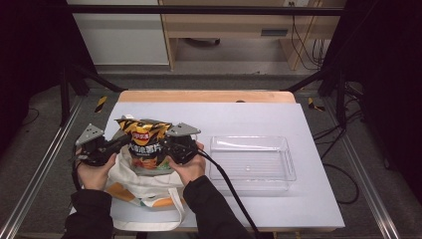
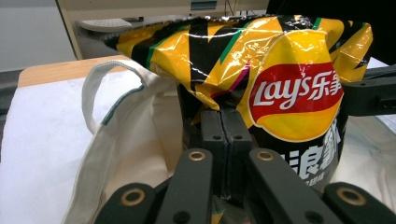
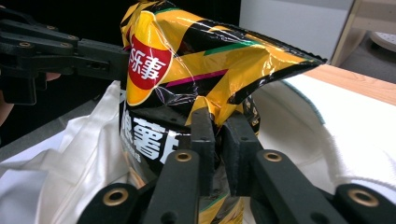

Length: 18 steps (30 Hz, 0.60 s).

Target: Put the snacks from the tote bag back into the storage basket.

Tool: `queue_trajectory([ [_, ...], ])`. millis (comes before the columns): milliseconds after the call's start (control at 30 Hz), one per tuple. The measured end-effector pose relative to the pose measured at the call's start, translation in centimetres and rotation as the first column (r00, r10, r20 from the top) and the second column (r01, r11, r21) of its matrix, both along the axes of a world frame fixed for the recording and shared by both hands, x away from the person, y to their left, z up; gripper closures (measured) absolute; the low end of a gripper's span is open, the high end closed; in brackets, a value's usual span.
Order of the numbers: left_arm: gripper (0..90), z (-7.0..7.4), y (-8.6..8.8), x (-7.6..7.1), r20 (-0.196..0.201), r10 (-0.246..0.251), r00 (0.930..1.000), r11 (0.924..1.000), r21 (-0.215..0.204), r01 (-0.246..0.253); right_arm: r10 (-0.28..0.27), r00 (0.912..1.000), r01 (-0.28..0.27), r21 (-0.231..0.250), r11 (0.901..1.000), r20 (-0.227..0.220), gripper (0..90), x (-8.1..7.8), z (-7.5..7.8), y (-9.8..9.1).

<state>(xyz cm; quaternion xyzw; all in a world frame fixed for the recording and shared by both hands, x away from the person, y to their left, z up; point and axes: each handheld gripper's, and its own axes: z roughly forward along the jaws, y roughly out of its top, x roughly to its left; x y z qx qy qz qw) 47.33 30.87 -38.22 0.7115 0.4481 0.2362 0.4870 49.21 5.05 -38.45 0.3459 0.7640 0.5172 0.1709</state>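
A yellow-and-black crinkled foil crisp bag (image 1: 144, 142) is standing upright at the left centre of the high view, its lower part sitting inside the mouth of a cream cloth tote bag (image 1: 137, 186) that is lying on the pale blue-grey table cover (image 1: 259, 119).

The left gripper (image 1: 121, 143) is coming in from the left of the crisp bag, and in the left gripper view its jaws are pressing together with almost no gap, pinching the bag's side edge (image 2: 280, 84) low in the frame. The right gripper (image 1: 164, 145) is meeting the bag from the opposite side; in the right gripper view its jaws are standing narrow, clamping a fold of the foil (image 3: 205, 74) at the middle of the frame. The left gripper is also showing at the upper left of that view, touching the bag.

A clear rectangular plastic tray (image 1: 286, 149) is lying to the right of centre in the high view, well apart from the bags. The tote's loop handle (image 2: 100, 88) is curving up at the left of the left gripper view.
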Motion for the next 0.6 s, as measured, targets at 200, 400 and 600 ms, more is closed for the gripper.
queue_trajectory([
  [200,90.0,-0.1,0.4,-1.6,0.010,0.001,0.9999,0.9998,0.020,-0.001,0.031,0.9994,-0.031,-0.002,0.9995,0.018,78.7,-1.1,0.0,0.0],
  [400,90.0,-0.2,0.6,-2.9,0.022,-0.012,0.9997,0.9992,0.039,0.011,0.032,0.9976,-0.035,0.050,0.9981,0.061,60.9,-1.4,0.5,-0.2],
  [600,90.0,-0.3,0.5,-3.0,0.025,-0.011,0.9996,0.9995,0.031,0.010,0.060,0.9973,-0.062,0.053,0.9966,0.041,77.6,-1.2,0.7,0.0],
])
